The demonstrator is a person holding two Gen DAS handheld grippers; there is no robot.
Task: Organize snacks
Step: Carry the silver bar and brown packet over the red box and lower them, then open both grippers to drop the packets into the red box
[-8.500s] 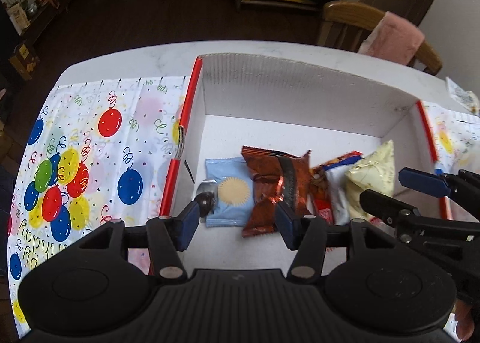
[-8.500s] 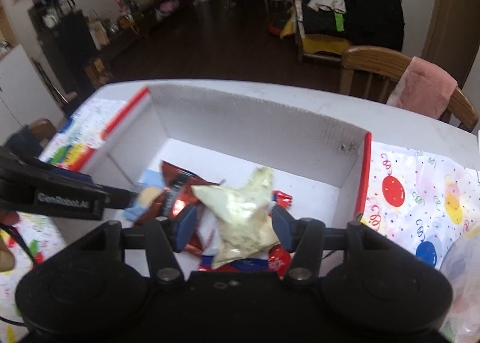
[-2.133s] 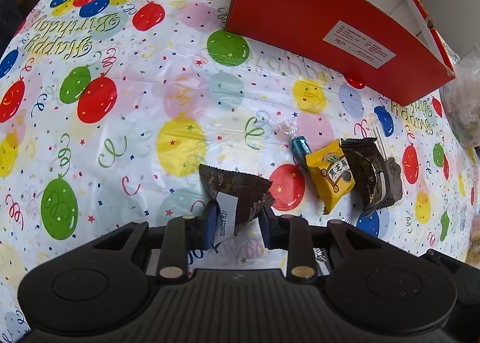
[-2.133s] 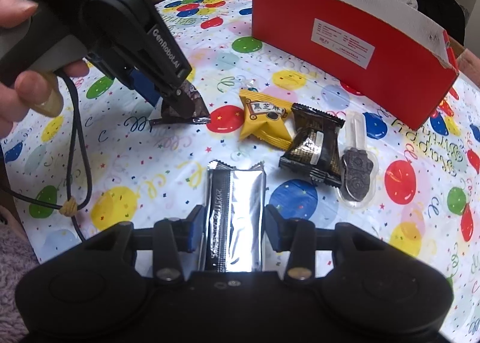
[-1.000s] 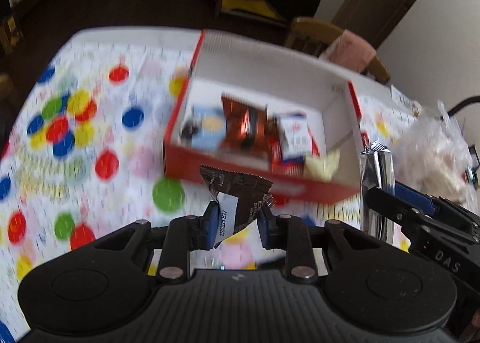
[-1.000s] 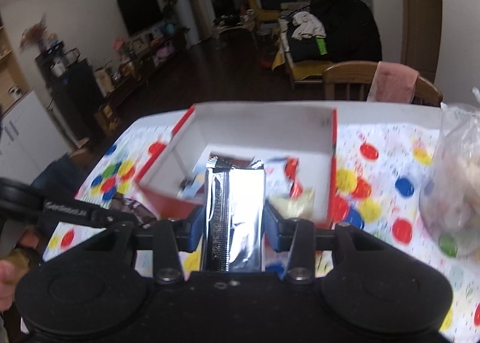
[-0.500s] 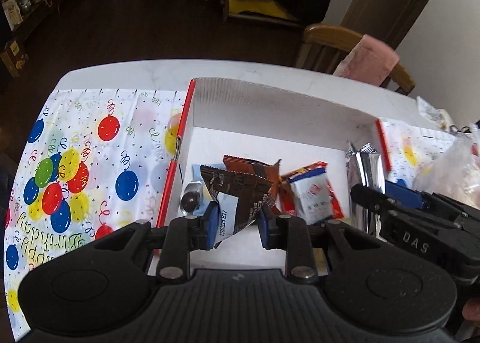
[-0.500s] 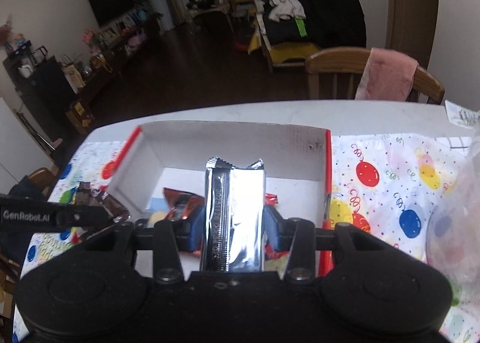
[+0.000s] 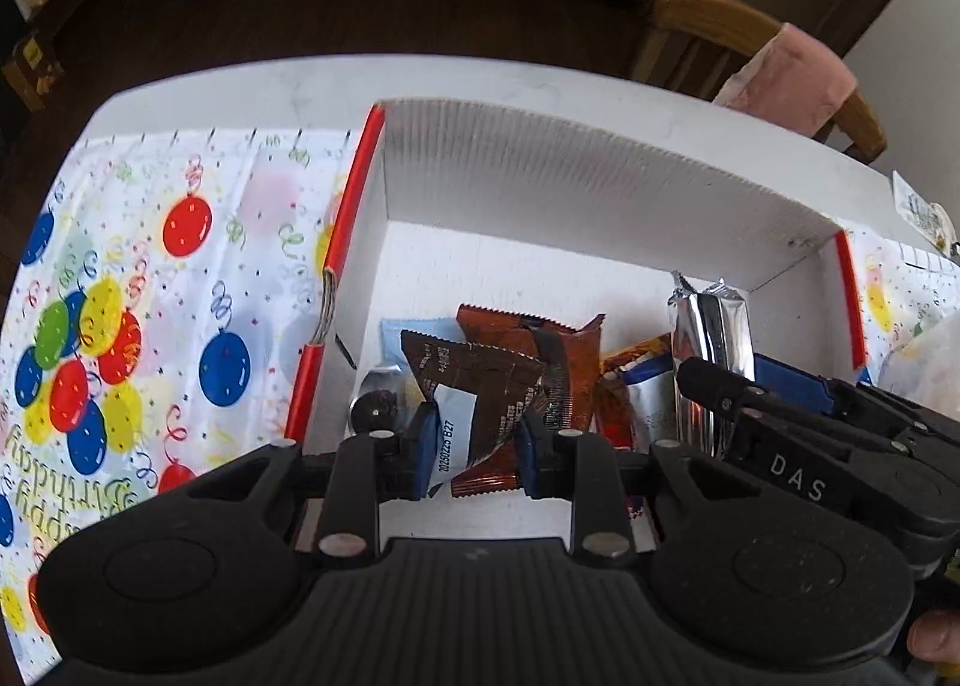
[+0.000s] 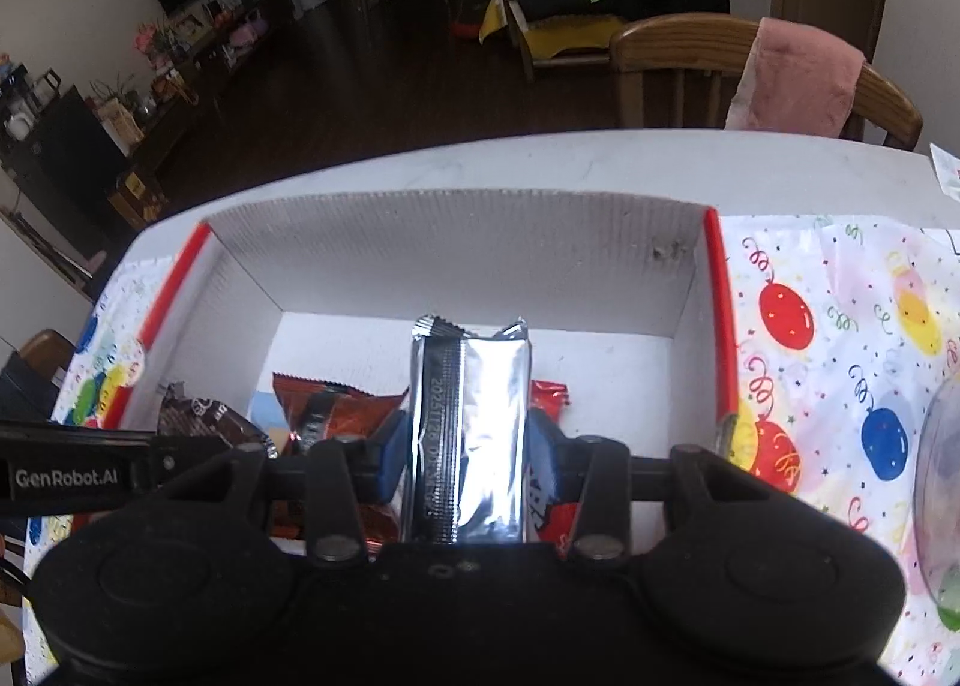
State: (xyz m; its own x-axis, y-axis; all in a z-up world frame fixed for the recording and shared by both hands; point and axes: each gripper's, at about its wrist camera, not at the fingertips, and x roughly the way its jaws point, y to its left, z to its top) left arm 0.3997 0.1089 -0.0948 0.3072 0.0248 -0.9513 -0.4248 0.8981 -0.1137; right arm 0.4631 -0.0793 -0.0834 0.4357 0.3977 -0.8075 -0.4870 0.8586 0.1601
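A red box with white inner walls [image 9: 600, 188] [image 10: 456, 254] stands open on the table and holds several snack packets. My left gripper [image 9: 474, 440] is shut on a dark brown packet [image 9: 480, 380] with a white label, held over the box's left part. My right gripper [image 10: 462, 458] is shut on a silver foil packet [image 10: 474, 422], upright over the box's right part; the silver foil packet [image 9: 711, 326] and right gripper show at the right in the left wrist view. A copper-brown packet [image 9: 528, 326], a light blue packet [image 9: 393, 335] and a wrapped dark ball [image 9: 375, 410] lie on the box floor.
A balloon-print tablecloth [image 9: 150, 296] [image 10: 840, 356] covers the table on both sides of the box. A wooden chair with a pink cloth [image 10: 798, 74] stands behind the table. A clear plastic bag [image 10: 942, 476] sits at the right edge.
Both grippers have come forward and down over the box with their packets still held. The box now fills more of both views.
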